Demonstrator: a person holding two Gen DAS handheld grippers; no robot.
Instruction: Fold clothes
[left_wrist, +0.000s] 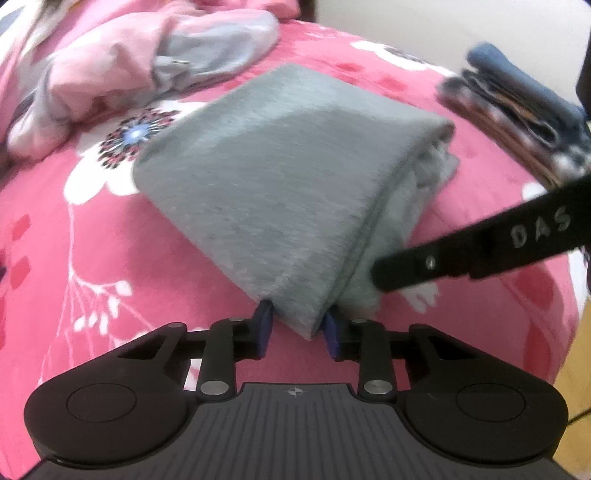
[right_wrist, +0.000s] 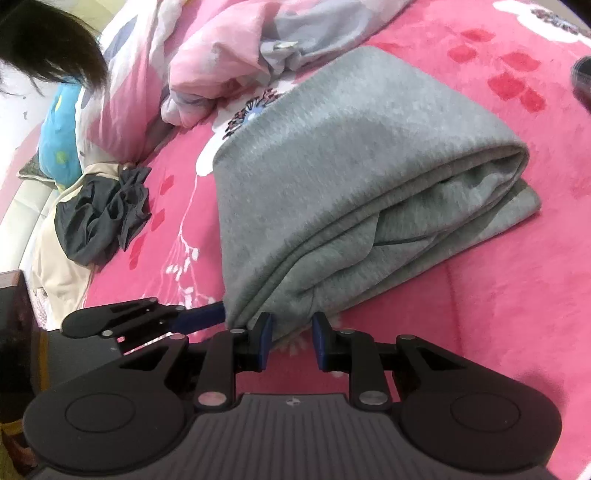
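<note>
A folded grey garment (left_wrist: 266, 166) lies on the pink floral bedspread (left_wrist: 66, 251), its layered edges facing right. My left gripper (left_wrist: 299, 314) is shut on the garment's near corner, which sits between the blue pads. One black finger (left_wrist: 406, 266) of the right gripper touches the garment's right side. In the right wrist view the grey garment (right_wrist: 351, 158) shows its stacked folds. My right gripper (right_wrist: 291, 321) is shut on the near edge of those layers. The left gripper (right_wrist: 218, 315) enters from the left and holds the adjoining corner.
Crumpled pink and white bedding (left_wrist: 103, 77) with a pale grey piece (left_wrist: 221, 40) lies at the back left. A stack of folded dark clothes (left_wrist: 517, 107) sits at the right. A dark garment (right_wrist: 103, 214) lies left on a cream cloth, near a blue pillow (right_wrist: 62, 129) and a person's hair (right_wrist: 51, 44).
</note>
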